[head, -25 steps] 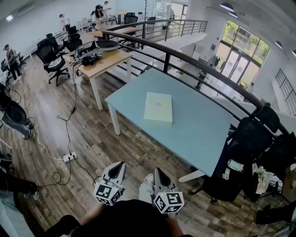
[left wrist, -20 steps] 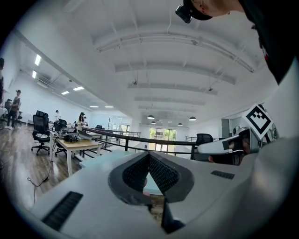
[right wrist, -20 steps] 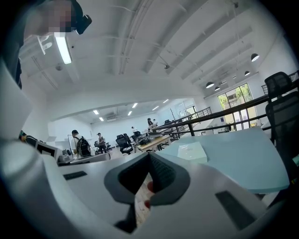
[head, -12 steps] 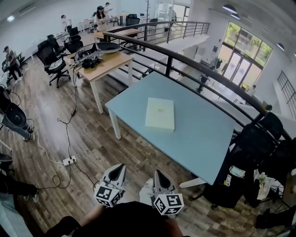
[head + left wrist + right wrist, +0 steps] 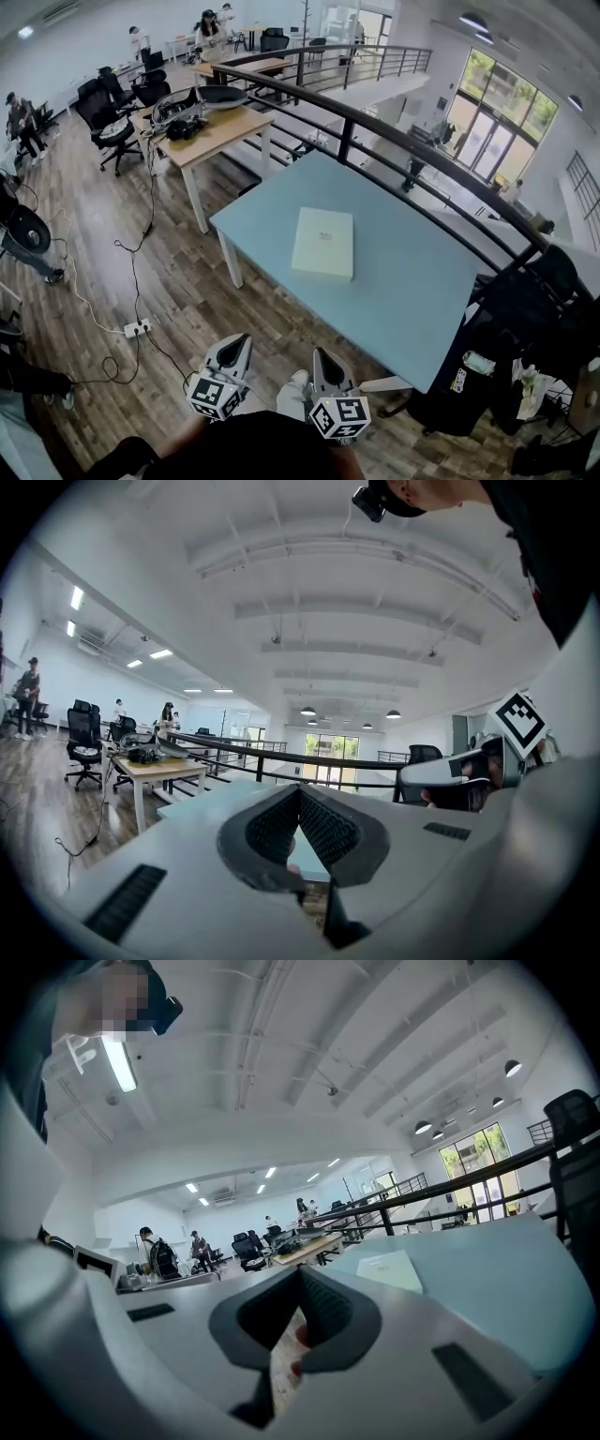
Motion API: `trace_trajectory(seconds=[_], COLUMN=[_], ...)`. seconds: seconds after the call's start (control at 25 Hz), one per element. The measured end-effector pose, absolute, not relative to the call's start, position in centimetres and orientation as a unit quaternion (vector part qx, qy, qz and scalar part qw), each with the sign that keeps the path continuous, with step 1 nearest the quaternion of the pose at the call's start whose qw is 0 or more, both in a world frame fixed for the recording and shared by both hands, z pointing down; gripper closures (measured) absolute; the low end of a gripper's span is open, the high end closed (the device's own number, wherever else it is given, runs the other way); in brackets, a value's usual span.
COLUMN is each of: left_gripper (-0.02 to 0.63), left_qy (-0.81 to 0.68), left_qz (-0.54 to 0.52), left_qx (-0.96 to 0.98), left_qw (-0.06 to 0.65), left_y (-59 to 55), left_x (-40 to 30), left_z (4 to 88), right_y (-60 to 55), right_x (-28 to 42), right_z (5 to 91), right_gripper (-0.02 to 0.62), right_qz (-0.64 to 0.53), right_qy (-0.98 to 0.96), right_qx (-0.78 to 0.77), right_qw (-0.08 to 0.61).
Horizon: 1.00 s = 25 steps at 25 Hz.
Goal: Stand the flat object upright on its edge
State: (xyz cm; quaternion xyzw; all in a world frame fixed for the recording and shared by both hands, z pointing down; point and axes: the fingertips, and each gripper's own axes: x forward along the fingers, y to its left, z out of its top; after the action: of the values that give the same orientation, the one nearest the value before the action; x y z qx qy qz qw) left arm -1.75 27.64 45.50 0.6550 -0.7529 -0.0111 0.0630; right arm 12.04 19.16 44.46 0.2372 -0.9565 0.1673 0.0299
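A flat, pale cream box (image 5: 324, 243) lies face down on the light blue table (image 5: 394, 300), a little left of the table's middle. It also shows as a pale slab (image 5: 390, 1269) in the right gripper view. Both grippers hang low in front of me, short of the table's near edge. My left gripper (image 5: 235, 347) is shut with nothing in its jaws. To its right my right gripper (image 5: 323, 358) is shut and empty too. In the left gripper view the jaws (image 5: 298, 810) meet at a point.
A black railing (image 5: 394, 141) runs behind the table. A wooden desk (image 5: 202, 127) with gear stands at the far left, with office chairs (image 5: 103, 108) and people beyond. Cables and a power strip (image 5: 138, 328) lie on the wood floor. Dark chairs and bags (image 5: 525, 319) crowd the right side.
Both grippers have drifted slightly toward the table with me; the table and box sit a little nearer and lower in the head view. Jaws stay shut.
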Motion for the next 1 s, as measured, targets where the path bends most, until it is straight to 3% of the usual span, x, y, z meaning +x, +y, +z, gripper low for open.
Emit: trace_trajectory(seconds=[1.0], left_gripper=[0.603], left_qy=[-0.754], left_qz=[-0.017], left_qx=[0.653], left_qw=[0.061], left_y=[12.5], left_x=[-7.9], left_z=[44.8], right_y=[3.8], right_x=[5.4], right_z=[44.1], right_gripper=[0.588], right_qz=[0.154], right_qy=[-0.959], right_qx=[0.236], right_qw=[0.046])
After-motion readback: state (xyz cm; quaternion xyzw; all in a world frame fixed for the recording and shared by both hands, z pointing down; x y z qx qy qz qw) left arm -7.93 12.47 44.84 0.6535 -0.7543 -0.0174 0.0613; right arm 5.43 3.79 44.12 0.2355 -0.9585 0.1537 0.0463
